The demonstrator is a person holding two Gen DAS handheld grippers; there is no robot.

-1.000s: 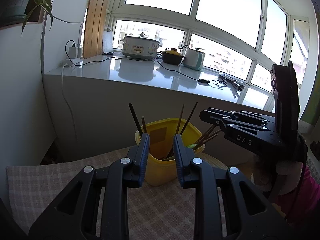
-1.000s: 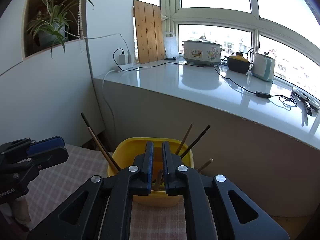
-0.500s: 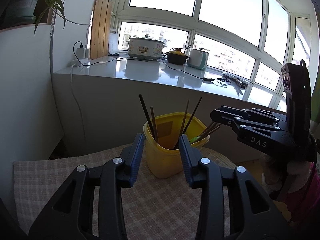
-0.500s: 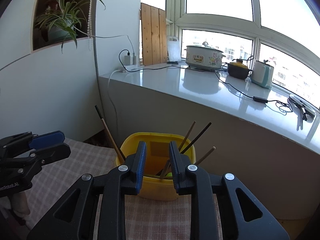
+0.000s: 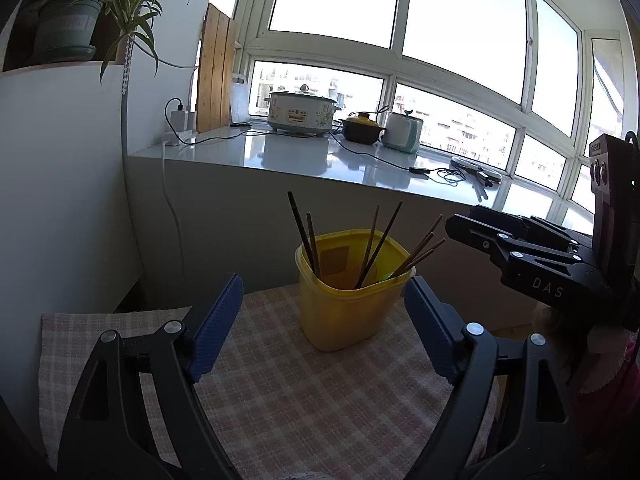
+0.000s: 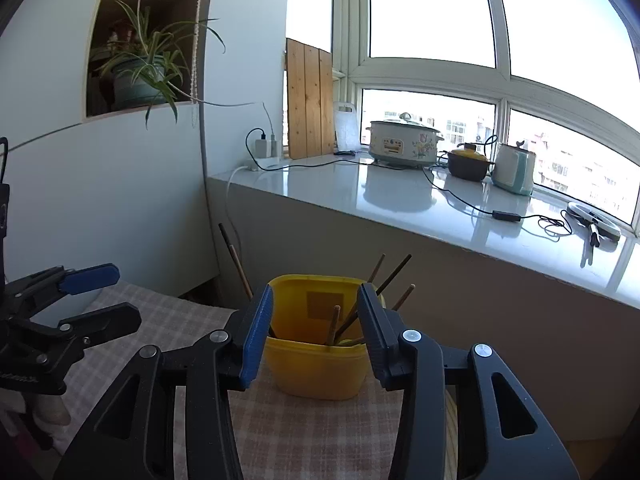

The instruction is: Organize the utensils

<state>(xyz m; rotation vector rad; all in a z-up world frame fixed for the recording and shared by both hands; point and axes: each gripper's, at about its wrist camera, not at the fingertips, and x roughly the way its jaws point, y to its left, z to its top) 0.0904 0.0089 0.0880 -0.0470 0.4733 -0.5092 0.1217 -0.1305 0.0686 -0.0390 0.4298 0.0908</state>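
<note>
A yellow plastic tub (image 5: 352, 308) stands on a checked cloth (image 5: 304, 396) and holds several dark wooden chopsticks (image 5: 380, 240) leaning against its rim, with something green low inside. It also shows in the right wrist view (image 6: 320, 364). My left gripper (image 5: 324, 324) is open and empty, pulled back in front of the tub. My right gripper (image 6: 314, 332) is open and empty, its jaws framing the tub from a little behind and above. Each gripper shows in the other's view: the right one (image 5: 520, 248), the left one (image 6: 96, 296).
A white counter (image 5: 320, 156) runs behind under the windows, with a cooker (image 5: 302, 110), a pot, a kettle and cables. A white wall with a potted plant (image 6: 140, 76) stands at left. The cloth's edge drops off at left and right.
Both grippers opened wide and drew back and up from the tub. A second ago both stood close over the tub with their jaws nearly together.
</note>
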